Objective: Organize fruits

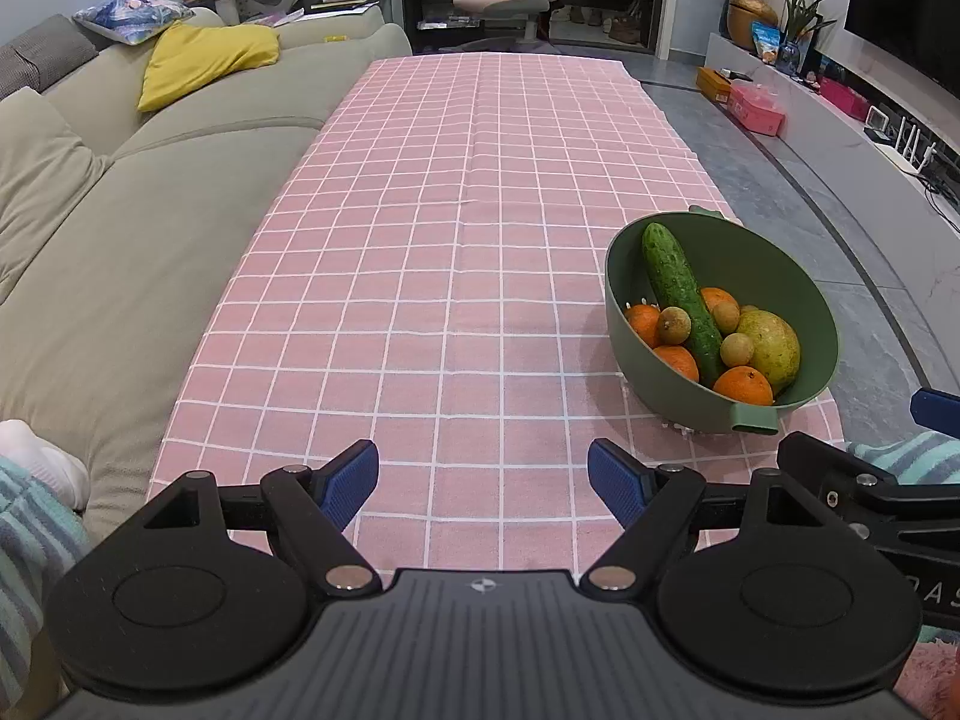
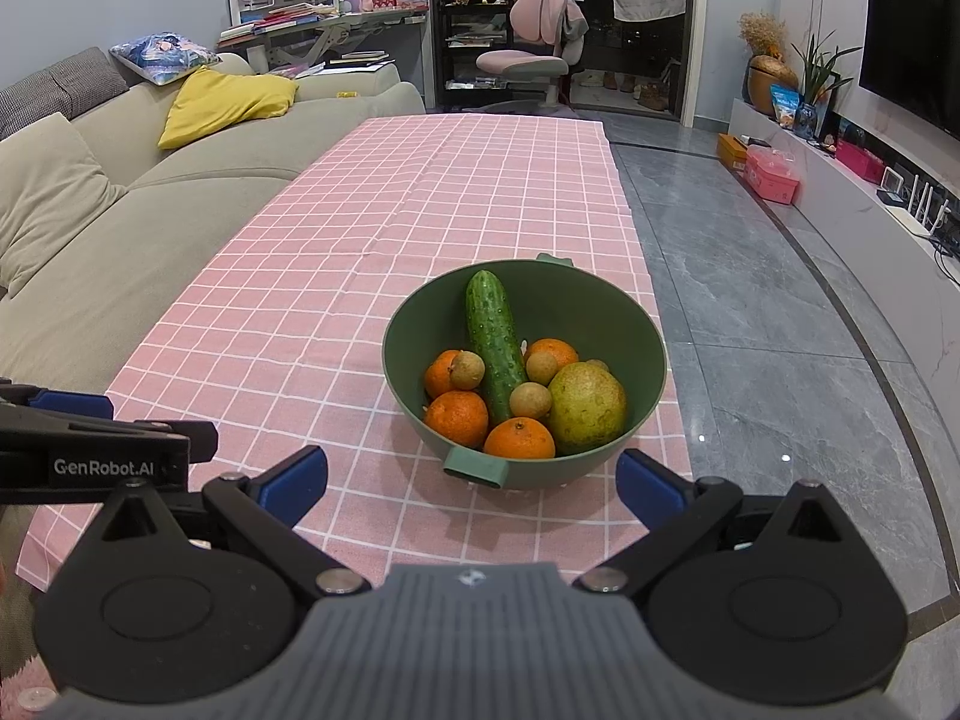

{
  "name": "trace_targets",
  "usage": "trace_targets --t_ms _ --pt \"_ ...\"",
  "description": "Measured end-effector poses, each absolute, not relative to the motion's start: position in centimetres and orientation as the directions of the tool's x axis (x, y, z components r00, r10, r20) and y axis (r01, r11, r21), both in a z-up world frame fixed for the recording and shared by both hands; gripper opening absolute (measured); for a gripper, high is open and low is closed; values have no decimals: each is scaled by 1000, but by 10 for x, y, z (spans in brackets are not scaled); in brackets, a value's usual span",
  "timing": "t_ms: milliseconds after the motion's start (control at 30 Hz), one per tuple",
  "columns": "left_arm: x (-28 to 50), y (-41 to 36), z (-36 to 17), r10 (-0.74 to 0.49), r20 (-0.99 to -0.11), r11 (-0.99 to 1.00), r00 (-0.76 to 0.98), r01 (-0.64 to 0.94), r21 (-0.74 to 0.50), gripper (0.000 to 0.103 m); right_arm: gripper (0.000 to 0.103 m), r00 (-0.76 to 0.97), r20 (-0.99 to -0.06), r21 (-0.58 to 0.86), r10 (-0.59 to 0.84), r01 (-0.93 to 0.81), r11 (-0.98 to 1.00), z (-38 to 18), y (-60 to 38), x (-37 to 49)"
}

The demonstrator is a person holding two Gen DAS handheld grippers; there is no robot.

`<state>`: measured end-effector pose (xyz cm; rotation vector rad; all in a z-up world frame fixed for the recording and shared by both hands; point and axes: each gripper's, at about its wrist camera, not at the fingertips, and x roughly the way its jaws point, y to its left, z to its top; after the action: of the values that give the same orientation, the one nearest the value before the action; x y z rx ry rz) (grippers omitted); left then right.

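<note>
Right wrist: right gripper point(image 2: 471, 483) wide apart, empty, near bowl point(image 2: 651, 354).

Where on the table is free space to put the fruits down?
The pink checked cloth is bare between the sofa and the green bowl, and beyond the bowl. Only the bowl is crowded, with its cucumber and oranges.
</note>
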<state>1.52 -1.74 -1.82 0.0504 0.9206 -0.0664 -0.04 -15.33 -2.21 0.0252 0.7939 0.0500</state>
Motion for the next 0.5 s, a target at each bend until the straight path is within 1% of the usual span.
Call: trace_targets --t_ms 500 --pt "15 -17 -18 -35 -797 997 603 77 14 93 99 697 -715 41 52 -33 999 -23 -153 -1"
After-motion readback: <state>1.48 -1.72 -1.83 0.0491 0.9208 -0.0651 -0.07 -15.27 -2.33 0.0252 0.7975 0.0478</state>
